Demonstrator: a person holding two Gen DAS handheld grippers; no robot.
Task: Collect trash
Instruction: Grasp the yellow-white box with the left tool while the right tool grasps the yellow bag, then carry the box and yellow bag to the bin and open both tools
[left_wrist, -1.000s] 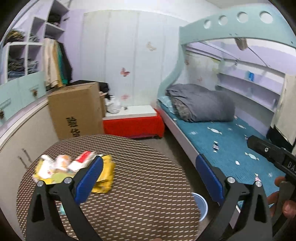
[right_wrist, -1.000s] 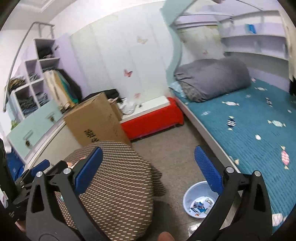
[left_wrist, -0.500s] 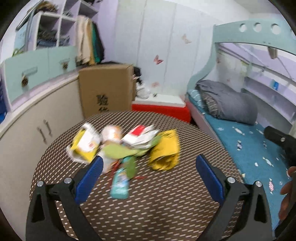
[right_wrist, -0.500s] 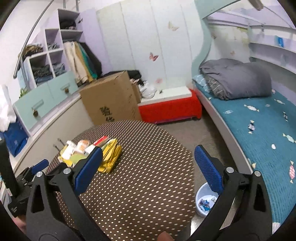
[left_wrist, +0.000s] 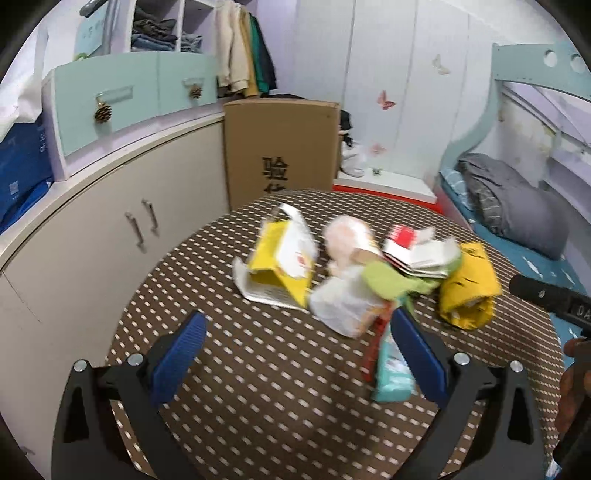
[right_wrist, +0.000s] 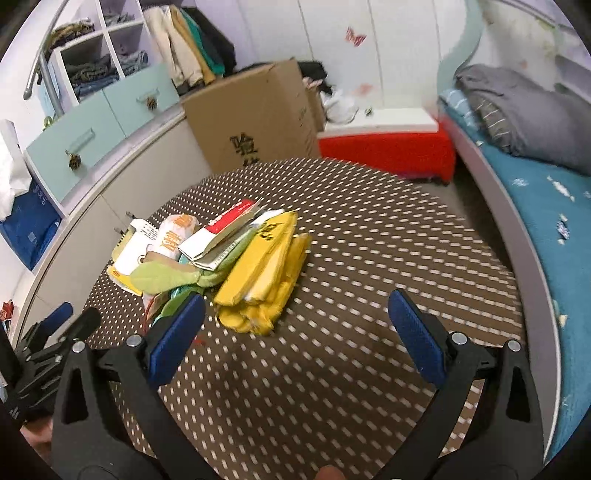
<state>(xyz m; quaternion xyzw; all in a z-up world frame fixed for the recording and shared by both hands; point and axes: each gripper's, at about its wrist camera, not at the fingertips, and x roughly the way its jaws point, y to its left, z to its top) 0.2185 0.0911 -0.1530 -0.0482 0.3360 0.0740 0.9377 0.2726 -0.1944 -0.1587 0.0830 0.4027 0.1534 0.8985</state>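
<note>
Hovering two grippers, left gripper (left_wrist: 297, 350), right gripper (right_wrist: 295, 334), one trash pile (left_wrist: 365, 273)

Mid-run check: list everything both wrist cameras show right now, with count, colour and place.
trash pile: one heap, mixed wrappers, on table's left half
yellow packet: one, yellow, pile's right edge
teal wrapper: one, teal, nearest left claw
round table: one, brown dotted cover, centre
cardboard box: one, brown, behind table
red bench: one, red, white top, by bed
bed: one, teal sheet, right
grey quilt: one, grey, on bed
left claw: open, blue pads, above table
right claw: open, blue pads, above table
</note>
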